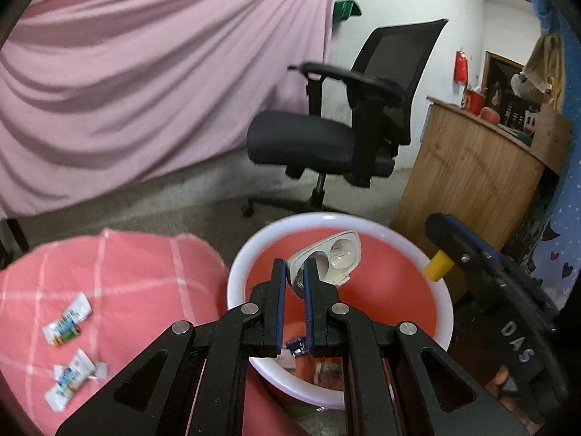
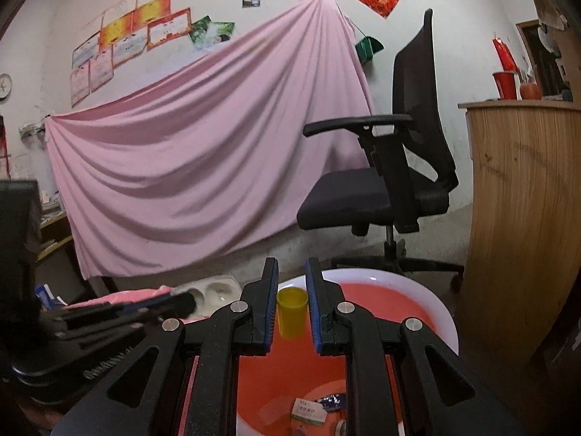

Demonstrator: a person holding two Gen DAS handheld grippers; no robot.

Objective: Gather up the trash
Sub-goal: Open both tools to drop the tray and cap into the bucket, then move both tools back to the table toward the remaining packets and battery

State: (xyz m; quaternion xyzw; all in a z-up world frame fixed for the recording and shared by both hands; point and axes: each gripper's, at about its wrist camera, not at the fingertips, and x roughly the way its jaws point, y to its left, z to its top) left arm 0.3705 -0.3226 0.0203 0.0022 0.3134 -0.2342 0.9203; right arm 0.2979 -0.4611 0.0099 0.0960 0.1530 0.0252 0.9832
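Both grippers hang over the red bin [image 1: 445,301], the left gripper [image 1: 295,276] clamped on a white plastic tray [image 1: 336,254] and the right gripper [image 2: 292,303] clamped on an upright yellow cup [image 2: 290,312], bin opening directly below each.

Black linkage grippers, silver pivot screws, blue-padded fingers [image 1: 279,301].

Pink checked cloth [image 1: 138,272] bearing two crumpled wrappers [image 1: 67,318], bin [image 1: 445,312] beside

Looks like a lived-in room w/ home-office bits. Office chair [image 2: 381,189], wood counter [image 2: 523,200], certificates [image 2: 127,36] on the wall, pink sheet [image 2: 203,167] hung up.
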